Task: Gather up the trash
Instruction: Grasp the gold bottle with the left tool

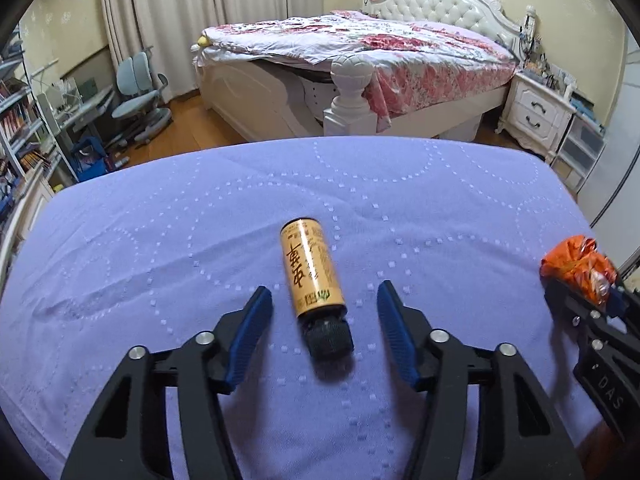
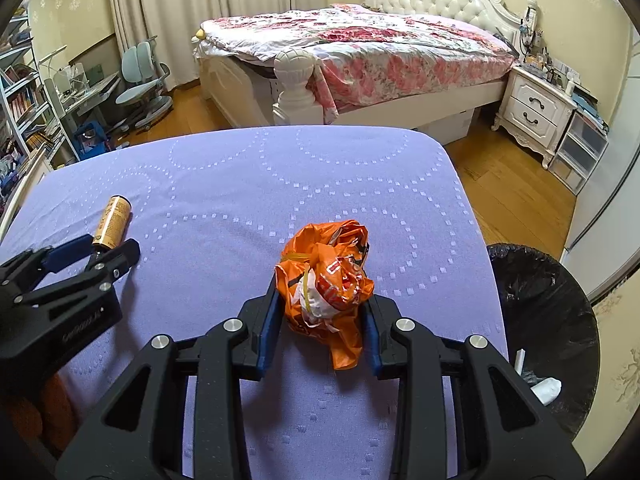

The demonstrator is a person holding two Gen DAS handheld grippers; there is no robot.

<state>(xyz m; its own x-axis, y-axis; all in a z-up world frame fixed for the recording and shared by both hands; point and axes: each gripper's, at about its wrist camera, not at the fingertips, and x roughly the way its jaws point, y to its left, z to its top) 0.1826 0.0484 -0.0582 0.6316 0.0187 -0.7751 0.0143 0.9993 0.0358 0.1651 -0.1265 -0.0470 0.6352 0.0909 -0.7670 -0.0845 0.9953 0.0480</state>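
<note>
A gold-labelled bottle [image 1: 312,268] with a dark cap lies on the purple cover [image 1: 160,240], cap end toward me. My left gripper [image 1: 324,289] straddles its lower half, and a gap shows between each blue pad and the bottle. In the right wrist view the same bottle [image 2: 114,218] lies at the far left with the left gripper [image 2: 104,250] around its near end. My right gripper [image 2: 322,300] is shut on a crumpled orange plastic bag [image 2: 326,280], held just above the purple cover [image 2: 240,184]. The left wrist view shows that bag [image 1: 576,268] at its right edge.
A bin lined with a black bag [image 2: 540,300] stands off the cover's right edge, with white scraps inside. Beyond the cover are wooden floor, a white bed with a floral quilt [image 2: 360,40], a white nightstand [image 2: 536,108], a swivel chair [image 2: 140,76] and bookshelves on the left.
</note>
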